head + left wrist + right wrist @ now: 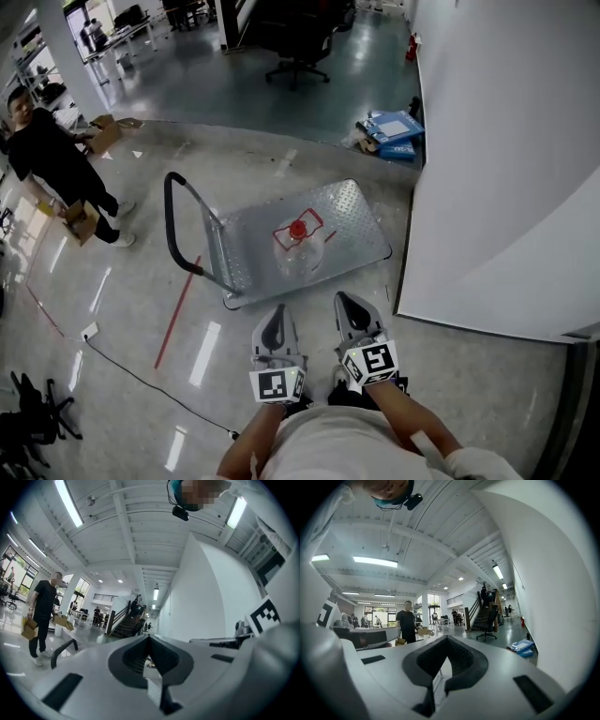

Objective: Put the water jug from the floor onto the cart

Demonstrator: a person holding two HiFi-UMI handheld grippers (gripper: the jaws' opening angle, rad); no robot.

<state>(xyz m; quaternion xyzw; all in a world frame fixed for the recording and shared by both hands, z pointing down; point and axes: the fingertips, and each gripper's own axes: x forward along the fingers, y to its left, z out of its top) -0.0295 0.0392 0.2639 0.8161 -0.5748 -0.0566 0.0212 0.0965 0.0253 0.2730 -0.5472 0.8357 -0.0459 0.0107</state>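
Note:
The clear water jug with a red cap stands upright on the metal deck of the flat cart, near its middle. The cart's black handle rises at its left end. Both grippers are held level just short of the cart's near edge, apart from the jug. My left gripper has its jaws together with nothing between them, and its tip points past the cart handle. My right gripper is also shut and empty.
A person in black stands at the left holding cardboard boxes. A white partition wall runs close along the cart's right side. Blue boxes lie by its far corner. An office chair stands beyond. A cable crosses the floor at lower left.

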